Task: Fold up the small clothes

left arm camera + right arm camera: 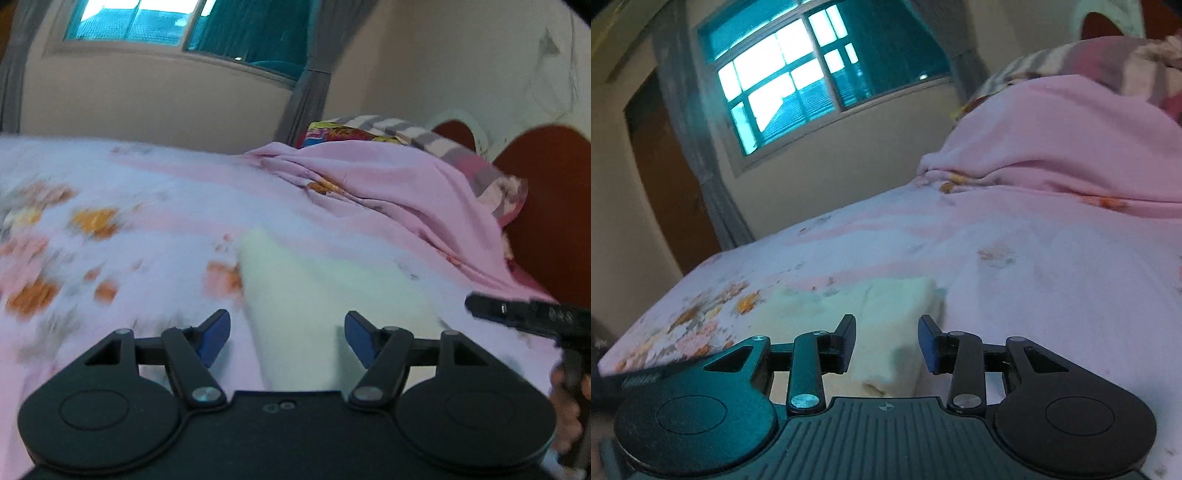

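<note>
Where the left wrist view looks forward along its own fingers: left hand-held gripper at lower centre, blue pads spread wide, nothing between them. Pale cream cloth at centre frame, lying flat on the bed, its near end reaching down between and beneath the spread fingers, no pad seen pressing on it. Floral pink sheet blurred at left. Heaped pink blanket at upper right, with a striped pillow above it and a dark red headboard at far right. Window along the top edge, grey curtain beside it. Black body of the other hand-held gripper at the right edge, with part of a hand below it, blurred.

Where the right wrist view looks forward: right hand-held gripper at lower centre, pads partly spread, a clear gap between them. Same cream cloth at lower centre, folded, lying on the bed; its near corner seen through the gap, neither pad visibly gripping it. Pink blanket filling the upper right, striped pillow above. Bright window at upper left-centre, grey curtain to its left, brown door at far left.
</note>
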### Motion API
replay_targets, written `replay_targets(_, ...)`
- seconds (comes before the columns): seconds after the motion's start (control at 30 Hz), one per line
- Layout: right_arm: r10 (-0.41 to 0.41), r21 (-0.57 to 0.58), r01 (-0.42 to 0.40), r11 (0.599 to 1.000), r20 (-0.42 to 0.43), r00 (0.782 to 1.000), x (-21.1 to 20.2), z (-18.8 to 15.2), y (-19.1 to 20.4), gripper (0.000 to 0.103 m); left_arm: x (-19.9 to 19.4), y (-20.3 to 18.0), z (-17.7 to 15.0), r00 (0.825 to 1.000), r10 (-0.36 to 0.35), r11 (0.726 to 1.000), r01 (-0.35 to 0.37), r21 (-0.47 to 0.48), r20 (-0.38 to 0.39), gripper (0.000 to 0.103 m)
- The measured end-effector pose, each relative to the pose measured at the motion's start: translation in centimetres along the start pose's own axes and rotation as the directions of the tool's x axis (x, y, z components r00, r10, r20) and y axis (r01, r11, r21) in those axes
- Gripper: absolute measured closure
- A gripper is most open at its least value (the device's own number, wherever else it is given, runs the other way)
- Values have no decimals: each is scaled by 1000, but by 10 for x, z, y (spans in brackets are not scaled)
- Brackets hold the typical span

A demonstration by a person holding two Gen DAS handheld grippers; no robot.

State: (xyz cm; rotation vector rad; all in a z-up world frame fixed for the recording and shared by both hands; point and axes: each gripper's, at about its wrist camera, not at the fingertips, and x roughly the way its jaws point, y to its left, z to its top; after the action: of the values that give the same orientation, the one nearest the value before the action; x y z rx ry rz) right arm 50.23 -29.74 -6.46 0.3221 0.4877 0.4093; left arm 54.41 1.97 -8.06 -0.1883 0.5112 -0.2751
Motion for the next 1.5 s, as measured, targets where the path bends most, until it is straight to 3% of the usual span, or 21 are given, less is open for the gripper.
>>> replay_targets(0.07,-66,-26,62,998,-158,985,35,-11,-3,63,33,2,1,993,54,999,-54,0,-107,32)
replay_targets(0.1,-67,-17,64,998,-219,973,49,-21,-9,62,47,8,-2,987,36,999,-40,-20,-159,32)
replay_targets(0.17,-47,24,52,998,-197,979,44,-15,-15,62,47,11,8,985,18,1000,-21,-18,-169,33)
replay_targets(0.27,-35,-26,34,999,-53,998,24,1,-6,62,33,21,34,998,51,999,-52,-15,-28,35)
replay_targets(0.37,-36,-60,36,998,-7,999,37,14,-1,62,52,30,50,994,100,994,-101,-32,-41,35)
replay_targets(0.43,-58,-63,53,997,-77,995,64,14,-2,62,76,20,42,982,136,990,-129,62,-129,35)
replay_targets(0.47,-119,-87,105,991,-181,976,86,8,-5,60,87,14,36,968,177,979,-155,132,-180,33)
replay_targets(0.5,-137,-93,118,989,-228,964,99,0,-8,58,90,9,29,962,217,965,-186,183,-165,33)
replay_targets(0.63,-138,-65,127,990,-195,971,86,4,-8,57,71,-5,30,956,270,944,-239,226,-118,35)
replay_targets(0.77,-114,-120,97,988,-147,983,47,-3,11,57,34,-24,27,973,213,953,-187,237,-87,34)
replay_targets(0.9,-91,-149,71,986,-132,987,16,-11,32,57,4,-47,14,979,181,948,-149,282,-90,34)
replay_targets(1.27,-104,-102,94,990,-93,990,-39,-14,59,57,-39,-55,-16,981,145,969,-115,221,-127,34)
replay_targets(1.33,-142,-123,125,984,-138,980,-35,-27,59,57,-35,-53,-29,966,184,958,-135,255,-179,34)
replay_targets(1.4,-185,-129,150,980,-321,929,-10,-50,52,57,-30,-42,-43,953,190,962,-132,241,-236,33)
replay_targets(1.43,-185,-127,151,980,-318,930,-12,-57,50,57,-38,-34,-43,955,176,972,-131,193,-238,32)
replay_targets(1.5,-166,-89,149,985,-234,958,-39,-54,50,57,-67,-20,-44,970,153,985,-134,109,-187,34)
